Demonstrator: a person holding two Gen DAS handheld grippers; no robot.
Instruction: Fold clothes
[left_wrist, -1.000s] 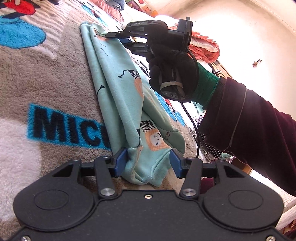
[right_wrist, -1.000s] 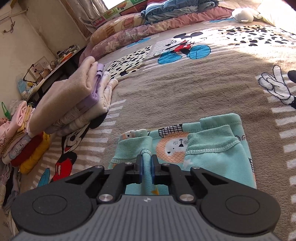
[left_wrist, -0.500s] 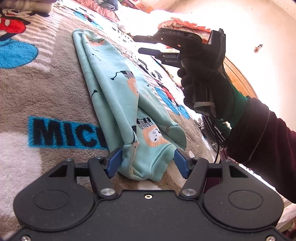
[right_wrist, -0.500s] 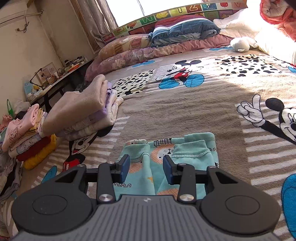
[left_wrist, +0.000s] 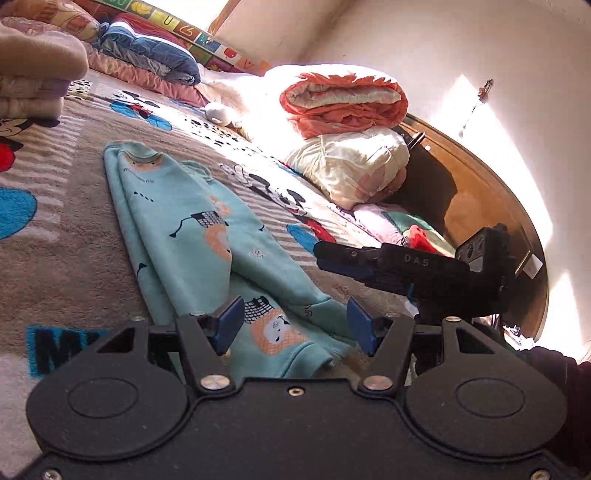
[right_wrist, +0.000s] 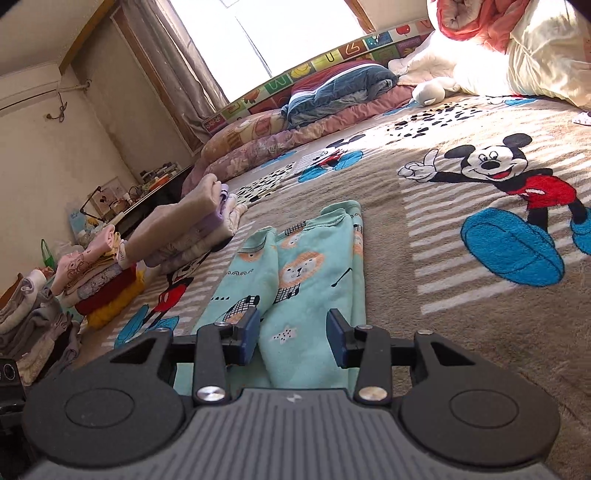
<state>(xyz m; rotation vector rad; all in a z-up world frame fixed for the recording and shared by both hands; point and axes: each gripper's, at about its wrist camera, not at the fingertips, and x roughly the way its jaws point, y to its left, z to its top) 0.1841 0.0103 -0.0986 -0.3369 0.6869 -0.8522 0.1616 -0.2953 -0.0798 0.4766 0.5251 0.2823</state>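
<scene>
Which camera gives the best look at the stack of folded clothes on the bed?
The right wrist view: the stack of folded clothes shows whole, layers visible from the side. The left wrist view catches only its corner, cut off by the picture's edge.

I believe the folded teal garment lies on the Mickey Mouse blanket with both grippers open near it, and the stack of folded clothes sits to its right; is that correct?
Not quite: in the right wrist view the stack of folded clothes sits to the left of the teal garment, not the right. The garment does lie on the Mickey Mouse blanket, with the left gripper and right gripper open near it.
</scene>
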